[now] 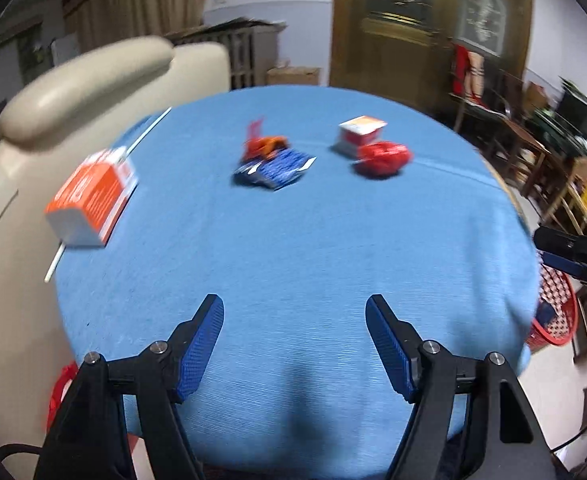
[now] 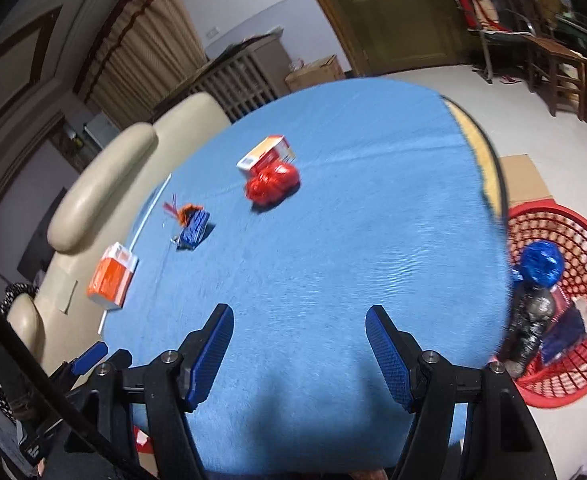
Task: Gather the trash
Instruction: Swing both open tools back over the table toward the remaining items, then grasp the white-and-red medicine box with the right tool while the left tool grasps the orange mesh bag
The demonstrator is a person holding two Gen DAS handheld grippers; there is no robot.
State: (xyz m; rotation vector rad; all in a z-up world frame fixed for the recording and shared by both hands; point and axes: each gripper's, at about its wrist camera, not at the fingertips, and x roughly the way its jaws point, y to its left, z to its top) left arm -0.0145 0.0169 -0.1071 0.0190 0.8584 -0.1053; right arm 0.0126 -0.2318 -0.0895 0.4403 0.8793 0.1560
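Both hand-held grippers (image 1: 294,344) (image 2: 299,354) tilted down over blue tablecloth (image 1: 293,240), jaws apart, empty.

No legible text — apparently blurred.

The near half of the blue tablecloth (image 1: 293,260) lies bare. Farther on, an orange carton (image 1: 93,196), a blue wrapper (image 1: 277,166) and a red wrapper (image 1: 381,158) stand well apart, leaving open lanes between them.

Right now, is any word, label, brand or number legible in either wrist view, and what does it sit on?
None can be read.
Orange and white box: white print, too blurred.
Small white and orange box: markings too blurred.
Blue wrapper: pattern only, nothing legible.
Red wrapper: no readable print.
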